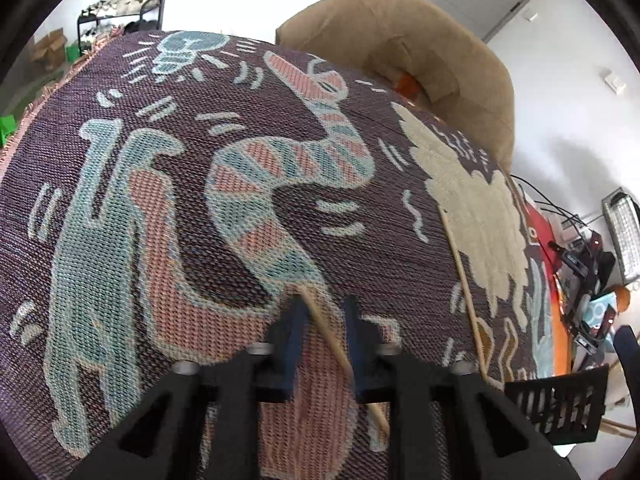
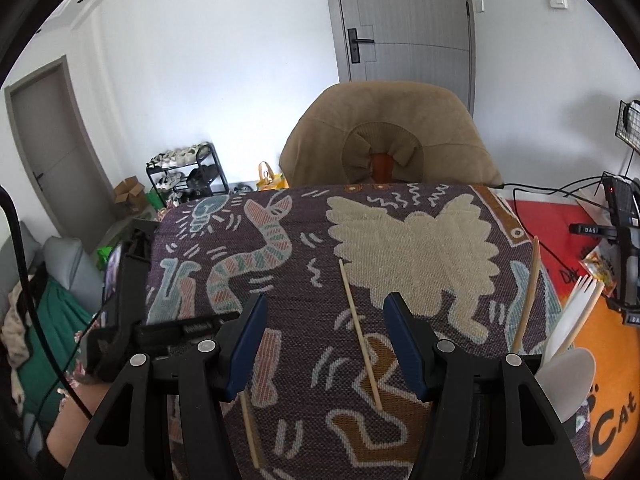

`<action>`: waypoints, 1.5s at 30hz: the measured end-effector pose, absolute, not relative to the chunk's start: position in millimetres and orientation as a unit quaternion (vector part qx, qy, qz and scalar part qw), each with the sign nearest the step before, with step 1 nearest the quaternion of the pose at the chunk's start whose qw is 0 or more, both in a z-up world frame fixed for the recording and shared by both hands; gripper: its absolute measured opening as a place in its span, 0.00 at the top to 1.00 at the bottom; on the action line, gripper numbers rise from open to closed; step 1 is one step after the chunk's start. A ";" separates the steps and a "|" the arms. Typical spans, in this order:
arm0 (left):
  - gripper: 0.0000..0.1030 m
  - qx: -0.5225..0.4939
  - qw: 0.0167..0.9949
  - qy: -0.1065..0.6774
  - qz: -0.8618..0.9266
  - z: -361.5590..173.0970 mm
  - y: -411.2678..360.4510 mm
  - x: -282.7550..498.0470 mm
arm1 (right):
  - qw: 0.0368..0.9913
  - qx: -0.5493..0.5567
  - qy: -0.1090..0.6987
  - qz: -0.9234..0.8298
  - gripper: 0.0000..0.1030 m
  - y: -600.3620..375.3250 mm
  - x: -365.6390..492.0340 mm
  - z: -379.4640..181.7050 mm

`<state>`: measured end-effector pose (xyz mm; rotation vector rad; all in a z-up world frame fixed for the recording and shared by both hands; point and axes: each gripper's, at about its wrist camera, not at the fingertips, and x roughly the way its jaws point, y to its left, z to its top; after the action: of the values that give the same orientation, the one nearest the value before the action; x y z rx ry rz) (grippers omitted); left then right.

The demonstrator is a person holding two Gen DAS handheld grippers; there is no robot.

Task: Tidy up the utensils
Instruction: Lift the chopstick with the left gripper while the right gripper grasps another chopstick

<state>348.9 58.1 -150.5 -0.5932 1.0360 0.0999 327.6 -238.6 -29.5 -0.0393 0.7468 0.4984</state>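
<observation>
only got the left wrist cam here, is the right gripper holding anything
Observer: No. The right gripper is open. A chopstick lies on the patterned cloth between its fingers, and the pads are not on it.
Operator: whats in the holder, i just see a black slotted corner
Observer: A white plastic fork, a white spoon and a few wooden sticks stand upright in it.
Operator: anything behind that tan chair
Observer: A closed grey door with a black handle.
</observation>
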 end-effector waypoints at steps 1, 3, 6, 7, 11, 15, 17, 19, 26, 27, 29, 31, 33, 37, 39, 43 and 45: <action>0.93 -0.291 0.824 0.483 0.046 -151.9 62.2 348.5 | 0.901 -0.020 0.362 0.240 0.41 -238.9 327.4 -30.2; 0.94 -0.309 0.829 0.464 0.046 -148.3 72.4 343.3 | 0.899 -0.017 0.366 0.239 0.41 -240.0 329.5 -32.2; 0.94 -0.315 0.842 0.437 0.034 -131.8 79.3 335.3 | 0.894 -0.005 0.378 0.243 0.41 -239.0 335.9 -35.0; 0.94 -0.316 0.848 0.425 0.031 -123.9 81.6 332.0 | 0.892 -0.004 0.379 0.246 0.41 -237.4 337.6 -35.4; 0.96 -0.316 0.871 0.374 0.023 -91.8 92.6 314.1 | 0.880 -0.002 0.398 0.259 0.41 -227.3 353.9 -40.2; 0.96 -0.322 0.886 0.334 0.019 -69.5 105.3 295.5 | 0.862 0.022 0.426 0.275 0.41 -218.2 375.0 -43.5; 0.96 -0.323 0.892 0.314 0.023 -60.4 112.3 287.6 | 0.857 0.017 0.436 0.274 0.43 -209.7 385.5 -45.4; 0.96 -0.328 0.897 0.296 0.028 -54.1 121.4 279.3 | 0.856 0.001 0.442 0.267 0.51 -200.8 394.7 -46.7; 0.96 -0.335 0.911 0.235 0.052 -34.0 154.7 250.5 | 0.836 -0.021 0.488 0.248 0.79 -174.7 438.2 -72.1; 0.96 -0.336 0.912 0.227 0.057 -33.0 160.4 245.9 | 0.833 -0.026 0.495 0.246 0.81 -171.0 443.2 -77.1; 0.96 -0.340 0.913 0.211 0.072 -31.4 173.0 236.0 | 0.829 -0.040 0.505 0.237 0.83 -164.3 451.8 -86.4; 0.96 -0.346 0.913 0.199 0.087 -31.5 186.7 227.4 | 0.826 -0.061 0.514 0.223 0.83 -156.3 461.0 -97.8; 0.96 -0.352 0.911 0.192 0.097 -33.5 197.4 220.5 | 0.822 -0.074 0.521 0.217 0.83 -151.5 467.9 -107.1; 0.96 -0.365 0.905 0.183 0.119 -41.7 219.3 209.4 | 0.819 -0.107 0.530 0.194 0.83 -141.7 482.1 -122.8; 0.96 -0.374 0.900 0.183 0.127 -49.0 229.3 207.1 | 0.818 -0.122 0.531 0.183 0.83 -138.1 488.2 -128.2; 0.96 -0.384 0.894 0.190 0.134 -61.1 240.9 206.7 | 0.812 -0.141 0.539 0.173 0.83 -131.2 500.3 -138.6; 0.96 -0.388 0.891 0.192 0.135 -66.0 244.3 207.6 | 0.814 -0.147 0.535 0.173 0.84 -128.5 501.1 -139.0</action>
<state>207.6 244.3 -66.0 -0.8047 0.3995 0.2798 501.1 -128.5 -139.0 -0.3143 1.1409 0.3695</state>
